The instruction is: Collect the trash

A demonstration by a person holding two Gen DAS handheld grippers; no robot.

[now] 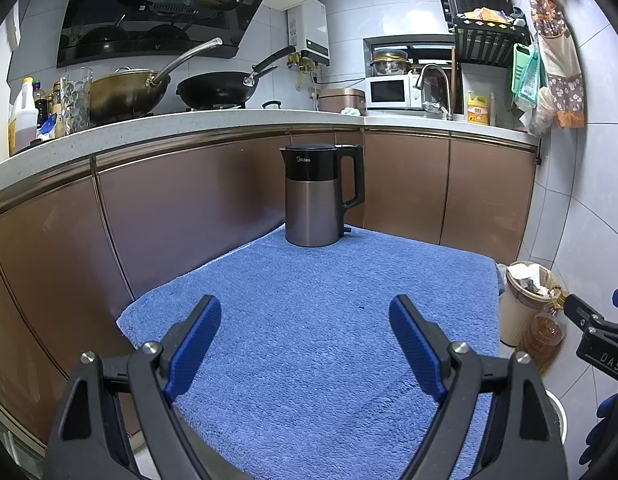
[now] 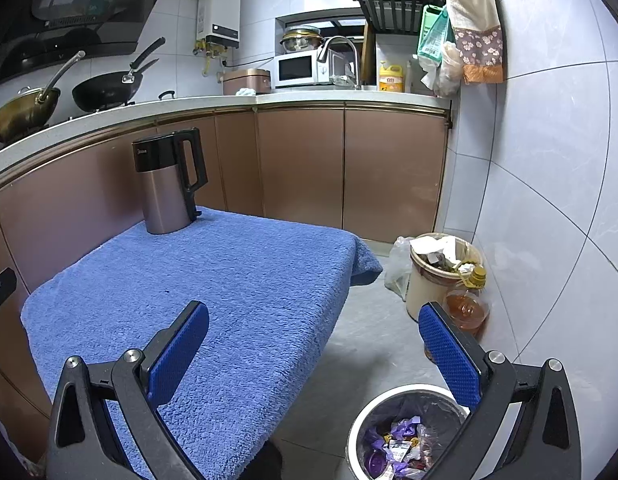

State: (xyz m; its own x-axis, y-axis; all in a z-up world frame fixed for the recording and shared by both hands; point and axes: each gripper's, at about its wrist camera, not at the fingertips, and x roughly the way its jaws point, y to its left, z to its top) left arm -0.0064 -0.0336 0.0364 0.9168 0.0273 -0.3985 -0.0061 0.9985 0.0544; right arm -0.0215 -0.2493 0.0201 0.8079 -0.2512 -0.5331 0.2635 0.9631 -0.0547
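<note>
A small white trash bin (image 2: pixel 359 436) lined with a clear bag stands on the floor below my right gripper (image 2: pixel 313 322); several purple and mixed wrappers (image 2: pixel 397 446) lie inside. My right gripper is open and holds nothing, its right finger above the bin's rim. My left gripper (image 1: pixel 305 316) is open over the blue towel (image 1: pixel 309 300) that covers the low table, with nothing between its fingers. No loose trash shows on the towel. In the left wrist view the right gripper (image 1: pixel 597 312) appears at the right edge.
A steel and black electric kettle (image 1: pixel 319 194) stands at the towel's far edge. A beige bin (image 2: pixel 427 280) full of paper, an oil bottle (image 2: pixel 467 304) and a plastic bag (image 2: pixel 397 268) stand by the tiled wall. Brown cabinets (image 2: pixel 301 168) and a worktop with woks run behind.
</note>
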